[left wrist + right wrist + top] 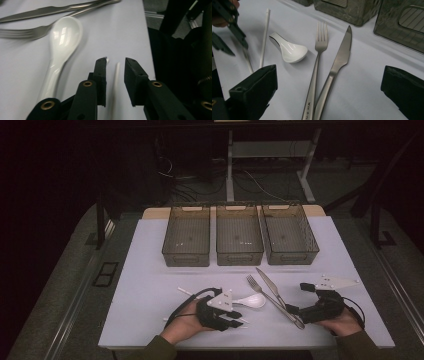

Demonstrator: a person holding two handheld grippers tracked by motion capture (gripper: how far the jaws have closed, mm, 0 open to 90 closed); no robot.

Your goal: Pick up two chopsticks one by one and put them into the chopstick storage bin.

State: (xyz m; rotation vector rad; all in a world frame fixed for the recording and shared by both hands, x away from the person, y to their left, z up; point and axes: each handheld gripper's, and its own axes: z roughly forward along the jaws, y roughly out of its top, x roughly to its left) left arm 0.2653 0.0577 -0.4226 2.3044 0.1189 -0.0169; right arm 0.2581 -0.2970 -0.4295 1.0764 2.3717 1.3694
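The left gripper hangs low over the near table edge, jaws parted around a white stick lying on the surface, pads clear of it. A second stick lies alongside. Just beside them rests a white spoon, and beyond it a fork and a knife lie side by side, touching at the handles. The right gripper stands wide open, straddling those handles. Three bins line the far side, well apart.
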